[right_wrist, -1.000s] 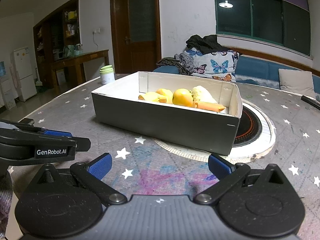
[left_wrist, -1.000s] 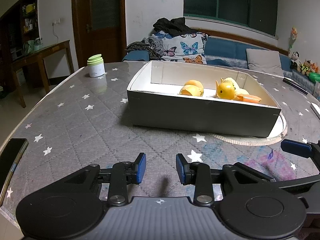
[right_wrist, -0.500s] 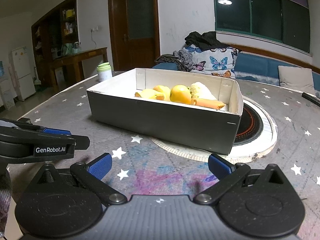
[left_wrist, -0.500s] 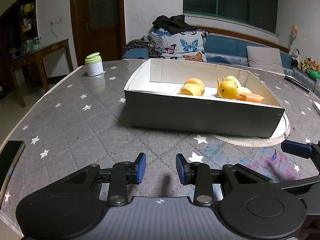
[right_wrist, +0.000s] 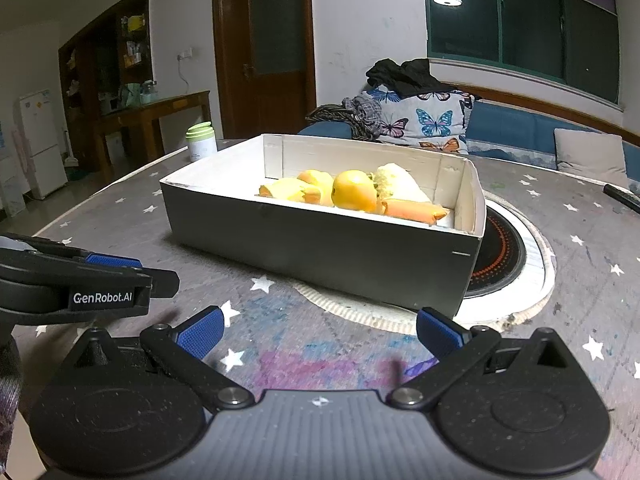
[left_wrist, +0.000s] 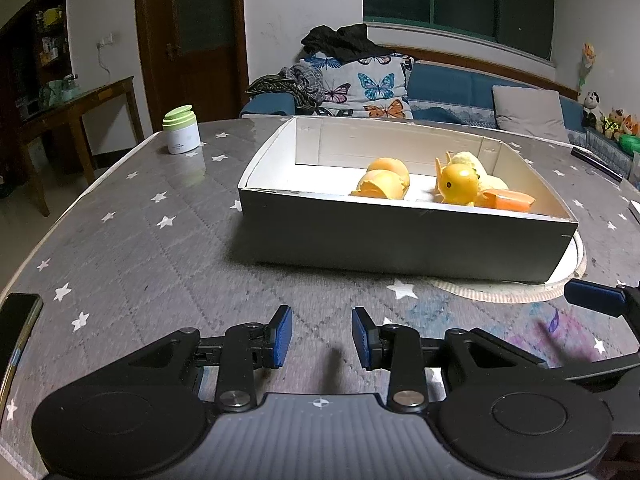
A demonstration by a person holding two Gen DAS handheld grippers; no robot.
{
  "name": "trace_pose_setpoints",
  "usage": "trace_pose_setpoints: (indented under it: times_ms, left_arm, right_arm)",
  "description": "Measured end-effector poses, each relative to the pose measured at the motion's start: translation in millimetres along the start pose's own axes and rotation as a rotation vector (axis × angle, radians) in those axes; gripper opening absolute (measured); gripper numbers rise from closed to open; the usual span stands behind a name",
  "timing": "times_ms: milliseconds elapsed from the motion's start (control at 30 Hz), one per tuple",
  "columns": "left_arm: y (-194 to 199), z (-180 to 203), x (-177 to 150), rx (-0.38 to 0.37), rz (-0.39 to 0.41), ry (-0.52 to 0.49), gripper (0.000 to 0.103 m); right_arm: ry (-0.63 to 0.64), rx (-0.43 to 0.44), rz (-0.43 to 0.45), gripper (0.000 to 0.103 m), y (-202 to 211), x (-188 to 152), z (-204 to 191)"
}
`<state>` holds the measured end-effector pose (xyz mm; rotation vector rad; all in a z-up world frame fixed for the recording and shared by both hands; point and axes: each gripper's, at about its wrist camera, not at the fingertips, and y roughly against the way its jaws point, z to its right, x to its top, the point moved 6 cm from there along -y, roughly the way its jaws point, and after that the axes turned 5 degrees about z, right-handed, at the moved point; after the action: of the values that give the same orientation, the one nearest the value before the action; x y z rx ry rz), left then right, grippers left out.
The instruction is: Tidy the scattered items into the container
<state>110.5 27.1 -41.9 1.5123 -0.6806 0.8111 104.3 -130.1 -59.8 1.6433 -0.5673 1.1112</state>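
On the grey star-patterned table (left_wrist: 132, 240) the big open cardboard box (left_wrist: 400, 240) sits partly over a round induction hob (right_wrist: 504, 252), and it already holds the toy food: an orange fruit (right_wrist: 354, 190), split yellow pieces (left_wrist: 382, 184), a pale corn-like piece (right_wrist: 398, 184) and a carrot-like stick (right_wrist: 416, 209), all gathered toward the box's right half. From where I stand, the tidying looks close to finished; I see no loose toy food on the cloth, only a green-lidded jar (left_wrist: 181, 130) far off by the left edge and a phone (left_wrist: 16, 328) at the near corner. Whether those count as scattered items I cannot say. If they do, the next move calls for a reach left. The left gripper (left_wrist: 322, 336) hovers low before the box's near wall, its jaws a narrow gap apart, holding nothing. The right gripper (right_wrist: 318, 330), just beside it, has its jaws spread wide and empty, the box ahead and clear of its fingertips.
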Motion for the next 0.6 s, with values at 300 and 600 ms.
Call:
trace_pose_setpoints:
  times_ms: [300, 600]
  left_arm:
    - [-9, 3, 4, 0.006, -0.015, -0.015, 0.036]
    - [-15, 6, 12, 0.013, -0.023, -0.034, 0.036]
  right_arm:
    - [-0.014, -0.012, -0.018, 0.103, -9, 2, 7]
    - [-0.003, -0.024, -0.028, 0.103, -15, 7, 11]
